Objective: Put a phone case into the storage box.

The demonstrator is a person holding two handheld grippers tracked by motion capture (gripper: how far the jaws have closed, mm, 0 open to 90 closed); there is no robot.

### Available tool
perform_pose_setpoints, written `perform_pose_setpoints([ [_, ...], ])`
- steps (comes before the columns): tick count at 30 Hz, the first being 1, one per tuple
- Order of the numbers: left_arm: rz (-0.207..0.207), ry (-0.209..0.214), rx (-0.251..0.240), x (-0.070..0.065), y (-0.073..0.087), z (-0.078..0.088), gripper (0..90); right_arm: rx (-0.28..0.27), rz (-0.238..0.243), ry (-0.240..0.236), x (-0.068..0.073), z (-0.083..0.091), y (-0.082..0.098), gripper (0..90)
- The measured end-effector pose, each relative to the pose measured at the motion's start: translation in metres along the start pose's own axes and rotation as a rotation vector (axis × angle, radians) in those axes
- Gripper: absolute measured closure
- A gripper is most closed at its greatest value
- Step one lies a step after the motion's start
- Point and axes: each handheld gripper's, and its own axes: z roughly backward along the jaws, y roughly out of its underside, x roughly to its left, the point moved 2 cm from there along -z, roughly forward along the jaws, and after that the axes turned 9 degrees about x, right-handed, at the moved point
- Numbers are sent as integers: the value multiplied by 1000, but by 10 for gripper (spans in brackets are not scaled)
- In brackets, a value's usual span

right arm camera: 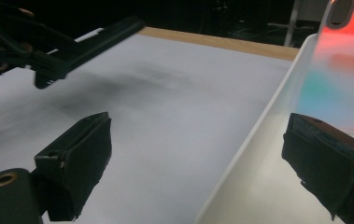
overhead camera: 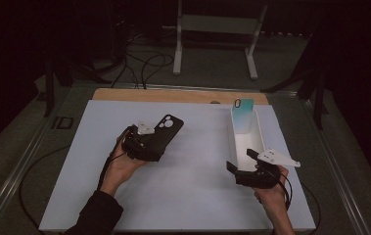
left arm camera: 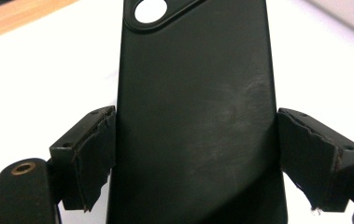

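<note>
A black phone case [overhead camera: 166, 128] with a camera cut-out is held off the white board, and my left gripper [overhead camera: 154, 142] is shut on it. In the left gripper view both pads [left arm camera: 97, 149] press the case's [left arm camera: 198, 107] long edges. A teal and white phone case [overhead camera: 243, 117] leans upright at the far end of a white tray [overhead camera: 232, 139]. My right gripper [overhead camera: 242, 160] is at the tray's near end. It is open with nothing in it: one jaw is over the board and the other over the tray's [right arm camera: 254, 135] inside. The teal case [right arm camera: 333, 79] stands blurred ahead of it.
The white board [overhead camera: 193, 186] lies on a table with a wooden strip [overhead camera: 173, 95] along its far edge. Cables [overhead camera: 144, 63] and a white metal stand [overhead camera: 217, 29] are on the floor beyond. The person's left sleeve [overhead camera: 97, 215] comes in at the bottom.
</note>
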Motion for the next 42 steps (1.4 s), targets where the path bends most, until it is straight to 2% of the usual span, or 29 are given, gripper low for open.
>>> perform_pose_setpoints([
  [11, -48, 9, -34, -12, -3, 12, 161, 12, 27, -14, 0, 1, -26, 85],
  [18, -78, 24, -61, -22, -7, 19, 159, 18, 22, -42, -2, -4, -37, 85],
  [19, -91, 25, -70, -25, -9, 21, 159, 19, 7, -59, -3, -5, -41, 85],
  [27, -134, 46, -107, -38, -15, 28, 158, 24, 2, -85, -6, -10, -51, 85],
  [35, -180, 64, -137, -54, -21, 30, 158, 28, 0, -115, -1, -18, -58, 85],
  [42, -223, 80, -154, -68, -28, 30, 157, 39, -27, -141, 4, -23, -66, 108],
])
